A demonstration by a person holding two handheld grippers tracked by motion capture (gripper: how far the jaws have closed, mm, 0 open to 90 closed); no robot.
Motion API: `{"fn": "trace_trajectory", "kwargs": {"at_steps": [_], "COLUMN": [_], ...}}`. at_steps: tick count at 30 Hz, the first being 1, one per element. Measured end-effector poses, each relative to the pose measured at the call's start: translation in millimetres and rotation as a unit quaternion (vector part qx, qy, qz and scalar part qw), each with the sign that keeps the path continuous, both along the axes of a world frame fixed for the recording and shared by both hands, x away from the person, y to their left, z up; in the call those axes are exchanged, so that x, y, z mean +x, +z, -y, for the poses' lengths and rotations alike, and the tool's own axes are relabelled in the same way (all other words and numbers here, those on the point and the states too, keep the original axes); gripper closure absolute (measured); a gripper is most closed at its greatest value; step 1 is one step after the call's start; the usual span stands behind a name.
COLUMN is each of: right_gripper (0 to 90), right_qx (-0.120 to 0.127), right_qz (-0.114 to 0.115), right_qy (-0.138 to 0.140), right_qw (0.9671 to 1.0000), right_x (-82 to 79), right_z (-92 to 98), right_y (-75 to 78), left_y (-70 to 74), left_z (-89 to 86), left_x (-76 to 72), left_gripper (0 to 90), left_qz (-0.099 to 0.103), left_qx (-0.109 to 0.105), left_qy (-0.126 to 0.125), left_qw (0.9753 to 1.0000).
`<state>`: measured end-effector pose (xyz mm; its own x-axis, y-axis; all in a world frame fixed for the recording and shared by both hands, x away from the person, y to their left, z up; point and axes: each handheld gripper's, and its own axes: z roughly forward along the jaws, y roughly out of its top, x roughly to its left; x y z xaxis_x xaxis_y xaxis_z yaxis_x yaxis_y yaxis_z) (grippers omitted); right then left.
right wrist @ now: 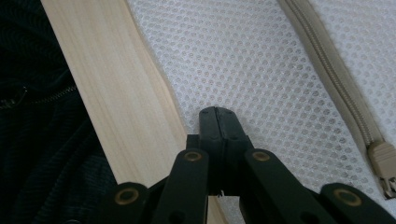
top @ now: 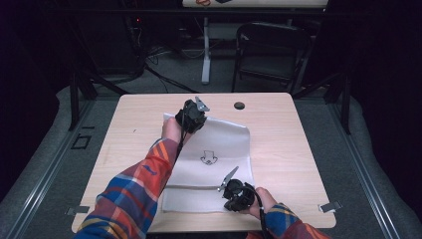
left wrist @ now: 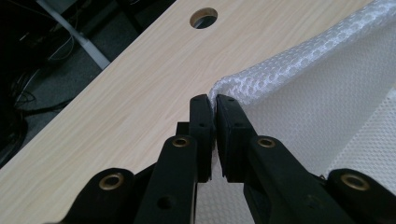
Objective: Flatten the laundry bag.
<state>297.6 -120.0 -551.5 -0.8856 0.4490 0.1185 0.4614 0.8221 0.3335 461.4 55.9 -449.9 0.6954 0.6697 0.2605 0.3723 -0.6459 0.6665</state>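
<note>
— Where's the bag?

— The white mesh bag (top: 211, 164) lies flat near the middle of the wooden table (top: 283, 149), with a small dark printed mark (top: 209, 158) on its upper face. Everything I mention, I place from that bag.

— And your left gripper?

— My left gripper (top: 193, 115) is at the bag's far left corner. In the left gripper view its 2 jaws are closed on a raised fold (left wrist: 243, 86) of the mesh, the fabric pinched between the pads and lifted off the tabletop there. Beyond that corner there's a round hole (left wrist: 203, 17) in the table.

— The right one?

— My right gripper (top: 238, 194) is at the bag's near edge, toward its right side. In the right gripper view the 2 jaws are pressed together with no gap, their tips over the mesh just inside the bag's edge. I can't tell whether any fabric is caught between them. A beige zip (right wrist: 327, 60) runs across the bag to one side of the jaws, and its pull tab (right wrist: 384, 164) lies near them.

— Anything else around the bag?

— My plaid sleeve (top: 137, 194) crosses the table at the bag's left. A dark folding chair (top: 271, 52) stands on the floor well beyond the bag's far edge.
</note>
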Motion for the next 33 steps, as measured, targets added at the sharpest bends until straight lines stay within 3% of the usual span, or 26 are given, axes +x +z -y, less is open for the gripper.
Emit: {"fn": "trace_trajectory", "kwargs": {"at_steps": [20,22,27,30,33], "right_gripper": [90.0,90.0,82.2,72.3,60.8], "right_qx": [-0.003,-0.004,0.007,0.006,0.027], "right_qz": [-0.037,-0.037,-0.041,-0.029,-0.014], "right_qy": [0.017,0.018,0.016,0.018,0.004], "right_qw": [0.9992,0.9991,0.999,0.9994,0.9995], "right_x": [-3.8,-3.5,-3.8,-1.8,1.3], "right_z": [0.2,0.3,-0.4,1.7,6.4], "right_y": [0.1,0.3,0.3,5.0,10.3], "left_y": [-16.2,-16.7,-15.7,-12.9,-11.0], "left_z": [3.1,1.9,-1.1,-4.9,-10.0], "left_x": [11.4,12.4,13.4,10.4,3.8], "left_gripper": [81.2,76.0,45.4,34.4,27.2], "left_qz": [-0.024,-0.021,-0.016,-0.017,-0.024], "left_qx": [0.019,0.016,0.01,-0.009,-0.02], "left_qy": [0.027,0.034,0.05,0.049,0.041], "left_qw": [0.9992,0.9991,0.9986,0.9986,0.9986]}}
